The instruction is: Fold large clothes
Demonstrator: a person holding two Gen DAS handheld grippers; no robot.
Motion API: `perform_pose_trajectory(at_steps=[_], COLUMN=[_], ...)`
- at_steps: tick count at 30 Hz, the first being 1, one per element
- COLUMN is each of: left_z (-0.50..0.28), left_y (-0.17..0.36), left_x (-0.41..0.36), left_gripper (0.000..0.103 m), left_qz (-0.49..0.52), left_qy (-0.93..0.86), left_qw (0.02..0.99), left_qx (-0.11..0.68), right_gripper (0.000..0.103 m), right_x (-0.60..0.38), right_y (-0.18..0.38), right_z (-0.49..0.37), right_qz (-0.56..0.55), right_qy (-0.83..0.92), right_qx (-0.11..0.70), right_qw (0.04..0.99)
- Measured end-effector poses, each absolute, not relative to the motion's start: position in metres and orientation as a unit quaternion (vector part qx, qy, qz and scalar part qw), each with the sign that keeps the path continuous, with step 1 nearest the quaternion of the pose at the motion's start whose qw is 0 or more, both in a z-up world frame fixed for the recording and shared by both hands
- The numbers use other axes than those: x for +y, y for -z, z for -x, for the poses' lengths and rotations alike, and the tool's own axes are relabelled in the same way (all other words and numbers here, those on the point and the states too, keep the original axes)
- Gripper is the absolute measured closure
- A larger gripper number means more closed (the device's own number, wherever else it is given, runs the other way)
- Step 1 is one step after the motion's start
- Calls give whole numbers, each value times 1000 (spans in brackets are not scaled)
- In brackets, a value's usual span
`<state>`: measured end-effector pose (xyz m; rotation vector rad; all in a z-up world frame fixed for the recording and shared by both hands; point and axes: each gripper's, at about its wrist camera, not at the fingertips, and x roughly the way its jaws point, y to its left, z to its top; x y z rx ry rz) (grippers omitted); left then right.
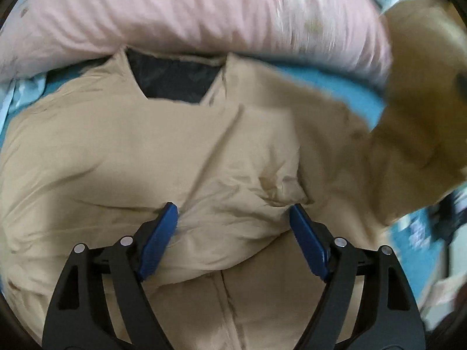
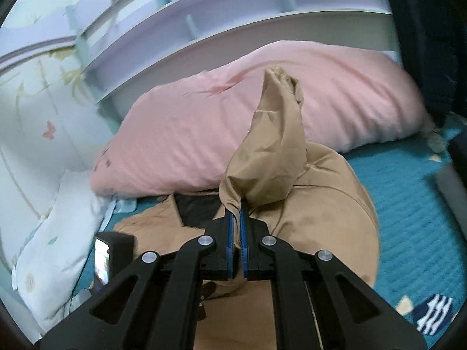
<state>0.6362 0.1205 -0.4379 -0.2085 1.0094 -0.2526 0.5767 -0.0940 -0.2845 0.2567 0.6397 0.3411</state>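
A tan jacket is spread on the bed, its collar toward the head edge, just beside a pink pillow. One part of it, probably a sleeve, is pinched between the closed pads of the right gripper and is lifted above the body of the garment. The left gripper hangs over the jacket's middle with its jaws wide apart; nothing is held there, and whether its pads touch the cloth cannot be told.

The pinch is taken near the pad tips, so the sleeve could be lost if it is pulled hard across. With the body not pinned down by the left gripper, the whole jacket may be dragged rather than folded. The lifted cloth could also be caught on the pillow, being close to it.

No containers are seen; a shelf behind the head edge is too blurred for its contents to be told.
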Motion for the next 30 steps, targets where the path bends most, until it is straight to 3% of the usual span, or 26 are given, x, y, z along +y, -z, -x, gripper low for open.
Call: perform_pose_trajectory(at_steps=[12,25,28,30], left_z=[-609,-588,-584,-582], left_y=[408,406,400,395], left_x=[252,297,295,292], left_gripper=[23,23,19,19], left_qz=[210,259,251,249], left_qy=[19,-4,-1,4], left_qw=[876,872,876,880], left_qx=[433,416,412,406], right_gripper=[99,95,81,55], right_x=[33,96,89,77], right_y=[329,384,383,370], right_z=[-583,-564,-561,-554], right_qz=[-29,50,40,18], right_qy=[-271,-312,-312,-320], right_qx=[374,441,449,436], right_qw=[886,840,836,841])
